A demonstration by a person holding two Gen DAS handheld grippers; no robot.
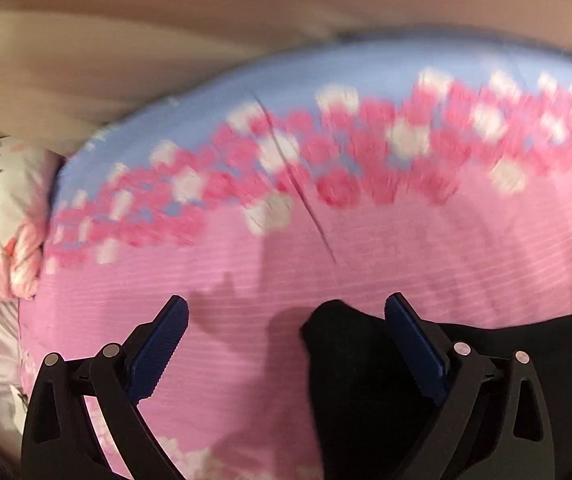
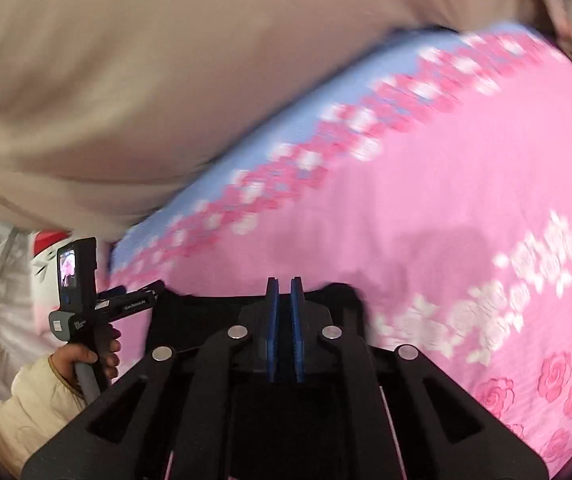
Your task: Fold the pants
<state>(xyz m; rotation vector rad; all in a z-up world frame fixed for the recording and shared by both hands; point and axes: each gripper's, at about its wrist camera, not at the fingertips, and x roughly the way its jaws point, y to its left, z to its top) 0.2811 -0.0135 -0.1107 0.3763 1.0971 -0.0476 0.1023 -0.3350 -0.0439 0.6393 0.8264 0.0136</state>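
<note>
The black pants (image 1: 366, 380) lie on the pink bedspread (image 1: 245, 280) at the lower right of the left wrist view, with one corner poking up between the fingers. My left gripper (image 1: 286, 300) stands wide open over that corner, and its blue pads touch nothing. In the right wrist view the pants (image 2: 205, 312) spread flat just below and beyond my right gripper (image 2: 284, 284). Its blue pads are only a thin slit apart, and no cloth shows between them. At the left, a hand in a cream sleeve holds the left gripper (image 2: 141, 292) over the pants' left edge.
The bedspread (image 2: 446, 200) carries a blue band (image 1: 286, 76) and rows of pink and white flowers. A white and pink pillow (image 1: 1, 216) lies at the bed's left end. A beige surface (image 2: 165, 60) rises behind the bed's far edge.
</note>
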